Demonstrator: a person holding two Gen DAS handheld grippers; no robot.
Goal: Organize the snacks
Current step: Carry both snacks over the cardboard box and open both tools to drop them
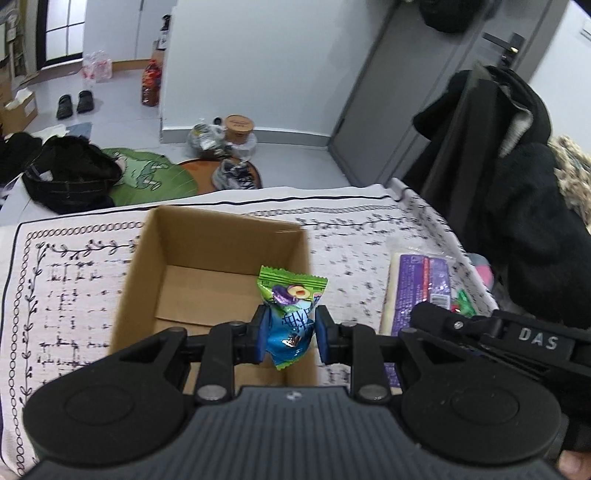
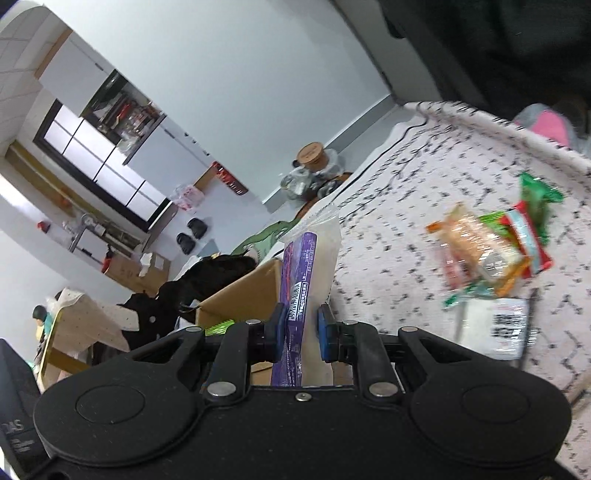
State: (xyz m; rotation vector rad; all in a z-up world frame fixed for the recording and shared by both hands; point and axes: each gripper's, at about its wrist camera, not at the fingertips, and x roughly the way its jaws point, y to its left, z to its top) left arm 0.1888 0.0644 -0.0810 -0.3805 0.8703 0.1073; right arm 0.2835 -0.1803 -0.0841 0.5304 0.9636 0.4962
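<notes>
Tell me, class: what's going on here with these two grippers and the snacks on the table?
A person holding two handheld grippers is sorting snacks into a cardboard box on a patterned tablecloth. The left gripper is shut on a small green and blue candy packet, held above the open box, which looks empty. The right gripper is shut on a flat purple and white snack pack, lifted beside the box. More loose snack packets lie on the cloth to the right.

Light: we are seeing even, bright indoor light, with daylight glowing at the window (image 1: 61, 31), upper left.
Blur: motion is smearing the snack pile (image 2: 495, 247), right.
Edges: fisheye is bending walls.
</notes>
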